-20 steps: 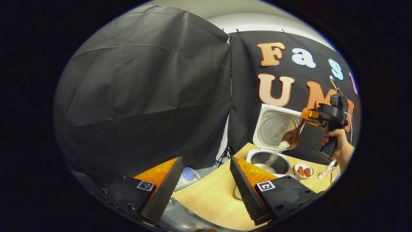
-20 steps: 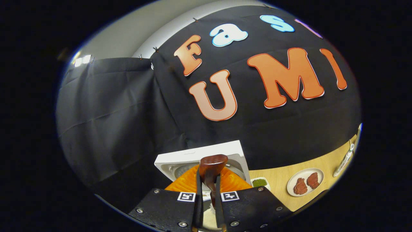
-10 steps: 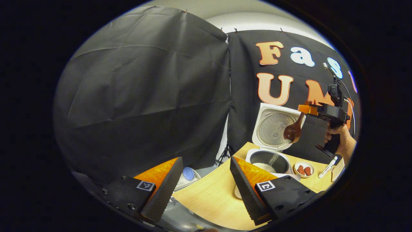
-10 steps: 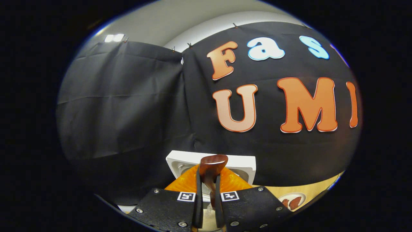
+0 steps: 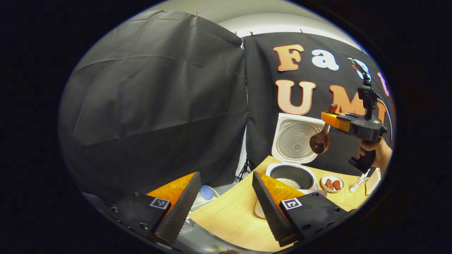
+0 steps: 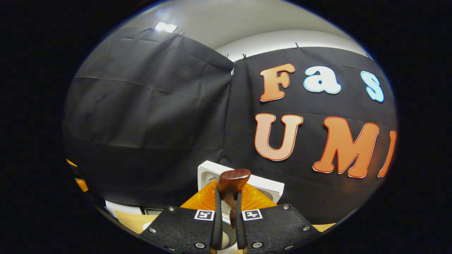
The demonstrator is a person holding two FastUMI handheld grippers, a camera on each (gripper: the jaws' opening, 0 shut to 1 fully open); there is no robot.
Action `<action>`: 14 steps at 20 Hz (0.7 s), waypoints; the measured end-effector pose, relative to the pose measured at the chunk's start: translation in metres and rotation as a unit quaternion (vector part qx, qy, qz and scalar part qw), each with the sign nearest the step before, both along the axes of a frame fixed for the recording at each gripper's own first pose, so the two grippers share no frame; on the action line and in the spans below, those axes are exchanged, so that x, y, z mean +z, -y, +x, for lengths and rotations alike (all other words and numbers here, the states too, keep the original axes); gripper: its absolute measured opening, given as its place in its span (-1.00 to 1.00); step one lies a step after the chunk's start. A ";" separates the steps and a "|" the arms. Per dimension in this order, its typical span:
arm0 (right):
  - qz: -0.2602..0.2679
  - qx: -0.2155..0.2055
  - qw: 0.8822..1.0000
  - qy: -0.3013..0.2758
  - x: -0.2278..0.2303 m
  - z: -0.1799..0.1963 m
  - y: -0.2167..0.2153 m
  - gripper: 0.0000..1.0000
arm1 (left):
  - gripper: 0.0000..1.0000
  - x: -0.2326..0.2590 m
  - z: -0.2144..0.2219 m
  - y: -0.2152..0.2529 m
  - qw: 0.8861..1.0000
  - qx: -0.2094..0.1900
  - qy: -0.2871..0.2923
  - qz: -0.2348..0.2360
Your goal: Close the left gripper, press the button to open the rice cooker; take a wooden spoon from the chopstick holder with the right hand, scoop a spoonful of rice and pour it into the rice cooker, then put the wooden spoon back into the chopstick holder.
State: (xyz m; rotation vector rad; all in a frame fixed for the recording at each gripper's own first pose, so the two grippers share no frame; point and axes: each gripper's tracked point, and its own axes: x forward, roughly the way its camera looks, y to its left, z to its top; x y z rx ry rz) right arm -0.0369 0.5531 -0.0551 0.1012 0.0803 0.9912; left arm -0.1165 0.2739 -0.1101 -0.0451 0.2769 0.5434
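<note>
Left gripper view: left hand-held gripper (image 5: 224,203) has fingers spread, empty, over the light wooden bench (image 5: 233,215). Right hand-held gripper (image 5: 330,118) hangs the dark brown wooden spoon (image 5: 319,141) above the open white rice cooker (image 5: 295,169).

Right gripper view: right hand-held gripper (image 6: 228,211) is clamped on the spoon handle (image 6: 231,183).

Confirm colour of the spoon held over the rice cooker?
Dark reddish-brown glossy wooden spoon, clearest in the left gripper view, hanging from the right gripper.
</note>
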 end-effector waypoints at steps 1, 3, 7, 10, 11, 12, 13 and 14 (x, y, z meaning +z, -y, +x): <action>0.006 -0.002 1.000 -0.006 0.002 -0.001 0.008 -0.71 | 0.97 0.001 0.003 0.006 1.000 -0.005 0.000 0.002; 0.018 -0.013 0.999 -0.025 0.004 0.003 0.032 -0.71 | 0.97 0.003 0.010 0.015 1.000 -0.014 -0.001 0.003; 0.052 -0.044 0.995 -0.073 0.011 0.014 0.095 -0.71 | 0.99 0.004 0.020 0.043 0.999 -0.037 0.000 0.003; 0.052 -0.080 0.992 -0.084 0.007 0.022 0.150 -0.71 | 0.97 0.003 0.029 0.068 0.998 -0.059 -0.003 0.006; 0.048 -0.093 0.991 -0.087 0.003 0.023 0.171 -0.71 | 0.97 0.004 0.034 0.076 0.998 -0.066 -0.004 0.007; 0.045 -0.105 0.989 -0.091 -0.001 0.026 0.190 -0.70 | 0.97 0.002 0.037 0.085 0.997 -0.073 -0.005 0.007; 0.041 -0.117 0.987 -0.098 -0.009 0.024 0.208 -0.71 | 0.99 0.002 0.040 0.092 0.997 -0.080 -0.006 0.008; 0.039 -0.133 0.984 -0.109 -0.019 0.022 0.227 -0.70 | 0.99 0.002 0.043 0.099 0.996 -0.086 -0.006 0.011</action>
